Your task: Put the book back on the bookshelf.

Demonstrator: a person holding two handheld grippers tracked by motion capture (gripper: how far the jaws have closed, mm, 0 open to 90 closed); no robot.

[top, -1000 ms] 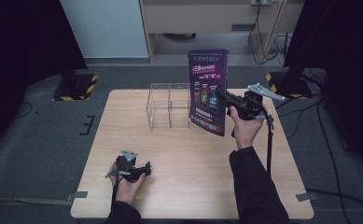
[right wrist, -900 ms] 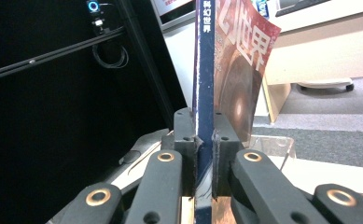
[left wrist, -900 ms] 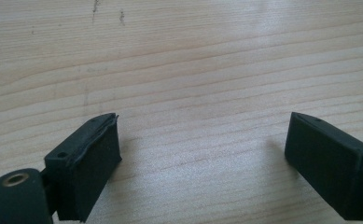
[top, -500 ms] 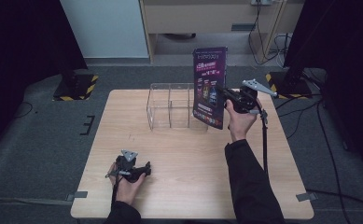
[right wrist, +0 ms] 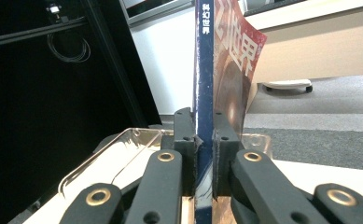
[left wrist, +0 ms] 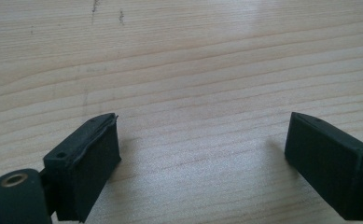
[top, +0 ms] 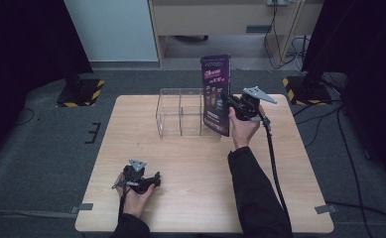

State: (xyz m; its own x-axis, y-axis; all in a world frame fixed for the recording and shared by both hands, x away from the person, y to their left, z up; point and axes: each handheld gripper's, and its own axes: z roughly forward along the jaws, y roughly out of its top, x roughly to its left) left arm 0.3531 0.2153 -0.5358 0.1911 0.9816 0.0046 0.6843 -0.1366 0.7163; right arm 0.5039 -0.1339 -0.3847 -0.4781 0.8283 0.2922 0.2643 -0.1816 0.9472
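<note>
A purple magazine [top: 216,94] stands upright, held by its spine edge in my right gripper [top: 230,105], just right of a clear plastic rack [top: 179,113] at the back of the wooden table [top: 200,188]. In the right gripper view the pads are clamped on the magazine's dark blue spine [right wrist: 203,93], with the rack's [right wrist: 118,149] rim close behind and below. My left gripper [top: 156,179] rests low on the table at the front left, held in a hand. Its jaws stand wide apart over bare wood [left wrist: 193,84] with nothing between them.
The clear rack has upright dividers and stands near the table's far edge. A cable [top: 272,158] trails from the right gripper along the forearm. Black-and-yellow weighted bases [top: 79,91] sit on the floor beyond the table, with a cabinet [top: 220,20] behind.
My right gripper has carried the magazine left and down, bringing it closer to the rack's right side. The left gripper has stayed put.
</note>
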